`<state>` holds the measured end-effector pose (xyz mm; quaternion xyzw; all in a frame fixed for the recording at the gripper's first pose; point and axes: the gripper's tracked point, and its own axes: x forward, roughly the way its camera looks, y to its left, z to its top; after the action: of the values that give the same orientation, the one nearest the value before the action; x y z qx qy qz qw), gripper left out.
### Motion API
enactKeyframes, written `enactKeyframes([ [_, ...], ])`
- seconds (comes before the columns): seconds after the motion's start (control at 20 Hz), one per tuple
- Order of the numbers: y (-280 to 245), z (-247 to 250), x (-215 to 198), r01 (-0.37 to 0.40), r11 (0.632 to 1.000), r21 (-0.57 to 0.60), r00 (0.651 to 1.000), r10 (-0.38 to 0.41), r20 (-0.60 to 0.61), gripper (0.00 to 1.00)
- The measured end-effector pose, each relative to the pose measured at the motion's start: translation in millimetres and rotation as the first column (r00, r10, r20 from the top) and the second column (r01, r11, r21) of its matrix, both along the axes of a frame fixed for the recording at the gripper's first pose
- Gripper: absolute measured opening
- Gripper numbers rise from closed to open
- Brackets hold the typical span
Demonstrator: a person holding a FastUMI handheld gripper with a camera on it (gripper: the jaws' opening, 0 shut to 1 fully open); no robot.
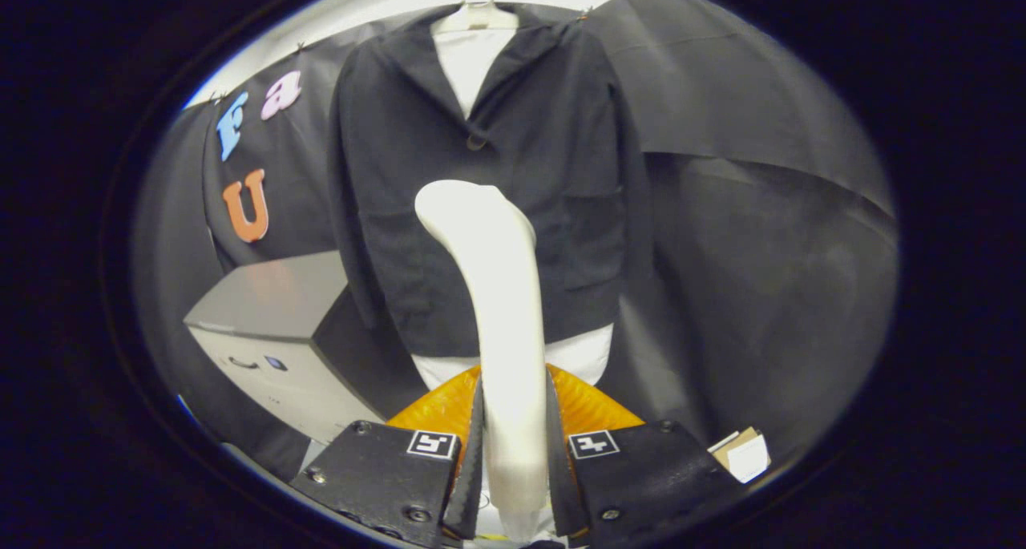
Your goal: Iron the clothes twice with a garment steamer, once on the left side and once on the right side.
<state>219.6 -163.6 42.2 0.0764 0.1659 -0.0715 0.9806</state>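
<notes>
Fingers (473, 461) of the gripper (513, 469) clamp the white plastic garment steamer (489, 292), its head raised before the dark hanging jacket (489, 172); grey cabinet (272, 324) stands left.

Dim, soft overhead light; fisheye-bent edges.

Garment steamer (497, 292) clamped between both fingers of the gripper (513, 445): smooth white plastic, slightly glossy. Jacket (513, 172), upper centre: dark matt woven cloth. Cabinet (272, 324), lower left: smooth grey, possibly painted metal.
</notes>
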Motion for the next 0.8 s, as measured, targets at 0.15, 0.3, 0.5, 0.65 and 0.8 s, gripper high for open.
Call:
enactKeyframes([
  [0.15, -28.6, 38.5, -9.8, 0.033, 0.999, 0.024, 0.997, -0.035, 0.064, 0.38],
  [0.3, -51.4, 77.7, -8.5, 0.059, 0.997, 0.053, 0.99, -0.066, 0.128, 0.38],
  [0.5, -78.0, 134.4, 2.6, 0.086, 0.993, 0.081, 0.972, -0.102, 0.214, 0.38],
  [0.65, -89.5, 173.0, 13.6, 0.095, 0.991, 0.097, 0.959, -0.118, 0.258, 0.38],
  [0.8, -96.3, 203.5, 29.7, 0.1, 0.991, 0.091, 0.95, -0.122, 0.287, 0.38],
])
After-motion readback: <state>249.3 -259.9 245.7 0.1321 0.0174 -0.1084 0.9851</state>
